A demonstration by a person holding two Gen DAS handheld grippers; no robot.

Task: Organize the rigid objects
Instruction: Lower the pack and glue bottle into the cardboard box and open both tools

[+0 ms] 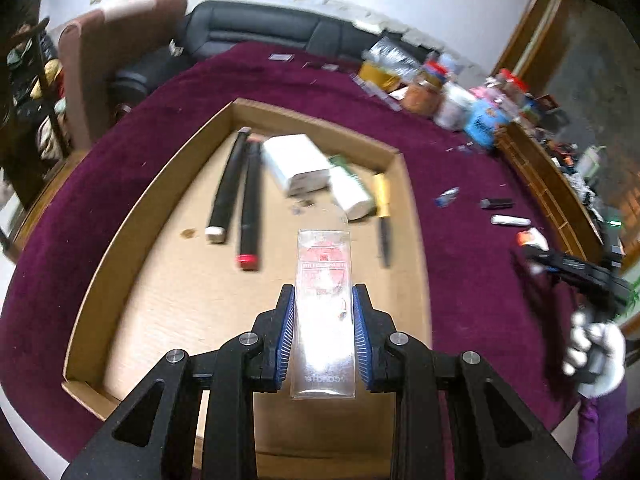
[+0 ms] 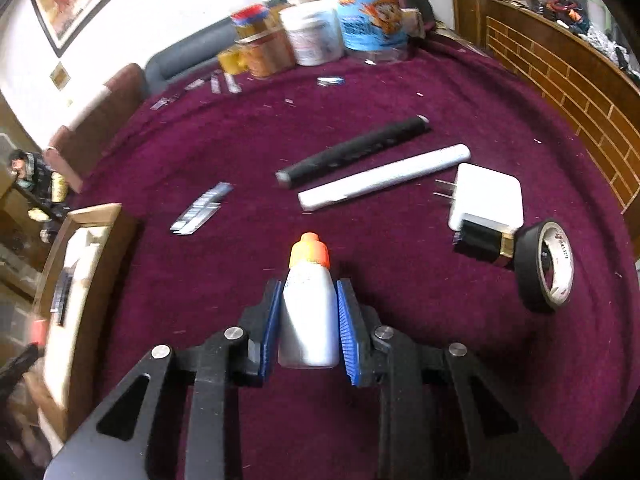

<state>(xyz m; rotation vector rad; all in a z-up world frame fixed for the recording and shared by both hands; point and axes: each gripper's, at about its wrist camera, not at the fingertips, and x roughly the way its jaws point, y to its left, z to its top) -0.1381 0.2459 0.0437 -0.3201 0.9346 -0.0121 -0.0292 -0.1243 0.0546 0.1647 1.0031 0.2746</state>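
Observation:
My left gripper [image 1: 323,300] is shut on a clear plastic box with a red label [image 1: 323,280] and holds it above the cardboard tray [image 1: 132,216]. In the tray lie two black markers [image 1: 230,184], a white charger [image 1: 298,162], a white block [image 1: 352,194] and a yellow-handled knife [image 1: 383,208]. My right gripper [image 2: 309,292] is shut on a white bottle with an orange cap [image 2: 309,300] above the maroon cloth [image 2: 400,300]. The right gripper also shows at the right edge of the left wrist view [image 1: 532,244].
On the cloth in the right wrist view lie a black tube [image 2: 352,152], a white tube [image 2: 384,178], a white plug adapter [image 2: 486,198], a black tape roll [image 2: 546,266] and a blade strip [image 2: 202,208]. Jars and tubs [image 2: 320,32] stand at the far edge. The tray's corner [image 2: 86,216] is at left.

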